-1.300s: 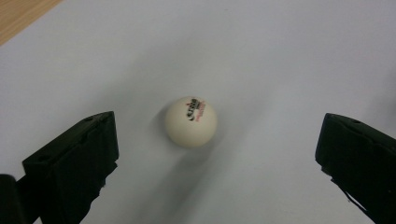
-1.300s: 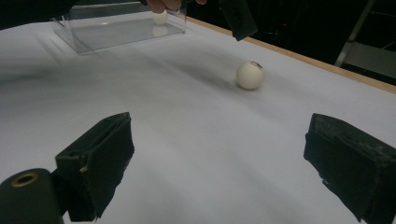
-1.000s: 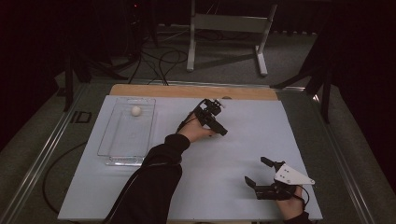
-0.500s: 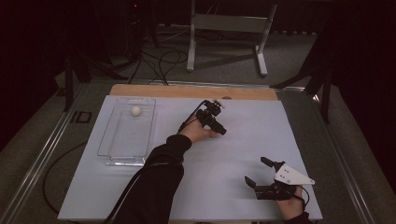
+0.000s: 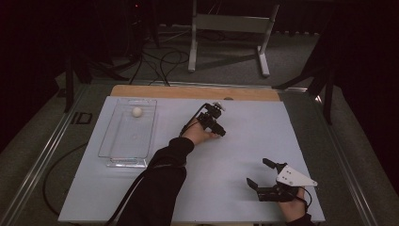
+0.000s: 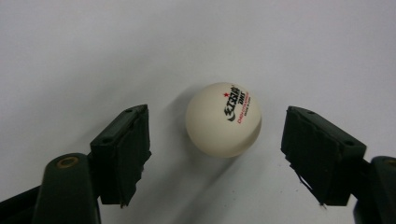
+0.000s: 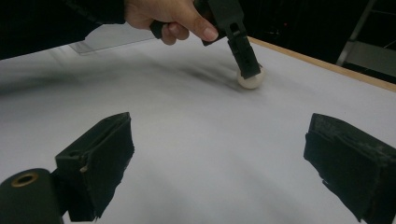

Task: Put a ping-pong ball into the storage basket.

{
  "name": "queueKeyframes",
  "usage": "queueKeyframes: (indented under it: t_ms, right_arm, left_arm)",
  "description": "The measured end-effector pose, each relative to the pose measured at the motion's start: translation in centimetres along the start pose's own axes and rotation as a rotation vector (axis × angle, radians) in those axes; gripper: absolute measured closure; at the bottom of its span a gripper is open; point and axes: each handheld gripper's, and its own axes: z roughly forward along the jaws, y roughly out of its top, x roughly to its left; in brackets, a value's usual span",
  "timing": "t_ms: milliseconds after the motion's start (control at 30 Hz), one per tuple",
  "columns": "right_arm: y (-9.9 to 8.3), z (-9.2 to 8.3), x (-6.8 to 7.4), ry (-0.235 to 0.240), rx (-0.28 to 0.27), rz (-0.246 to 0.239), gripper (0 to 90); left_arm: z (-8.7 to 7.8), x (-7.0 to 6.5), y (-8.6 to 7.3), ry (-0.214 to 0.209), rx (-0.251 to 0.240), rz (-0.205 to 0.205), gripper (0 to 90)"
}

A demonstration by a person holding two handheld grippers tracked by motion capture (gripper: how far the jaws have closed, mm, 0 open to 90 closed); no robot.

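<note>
Underfoot, grey carpet (image 5: pixel 291 56); white tabletop (image 5: pixel 244 141) matte.

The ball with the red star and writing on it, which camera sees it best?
The left gripper view: the ball sits close up between the left gripper jaws, print readable, pads not touching. The right gripper view shows it small and far off, partly behind a jaw. In the high view that gripper covers it.

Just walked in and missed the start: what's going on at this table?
A person works two hand-held grippers over a white table. The left gripper has just been closing around a white ping-pong ball on the table, pads not yet touching it. Another white ball lies in a clear tray. The right gripper rests open near the table's front edge.
</note>
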Motion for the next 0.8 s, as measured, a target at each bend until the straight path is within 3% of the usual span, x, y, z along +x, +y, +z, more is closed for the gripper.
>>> queueKeyframes:
  t_ms: [133, 367, 800]
  right_arm:
    - [0.0, 0.0, 0.0, 0.000, 0.001, 0.001, 8.3]
    - [0.0, 0.0, 0.0, -0.002, 0.000, 0.002, 8.3]
    - [0.0, 0.0, 0.0, -0.002, 0.001, 0.003, 8.4]
  left_arm:
    - [0.2, 0.0, 0.0, -0.011, 0.002, -0.003, 28.0]
    - [1.0, -0.3, -0.1, 0.015, 0.024, 0.011, 31.5]
    - [1.2, -0.4, 0.0, 0.014, 0.036, 0.025, 50.6]
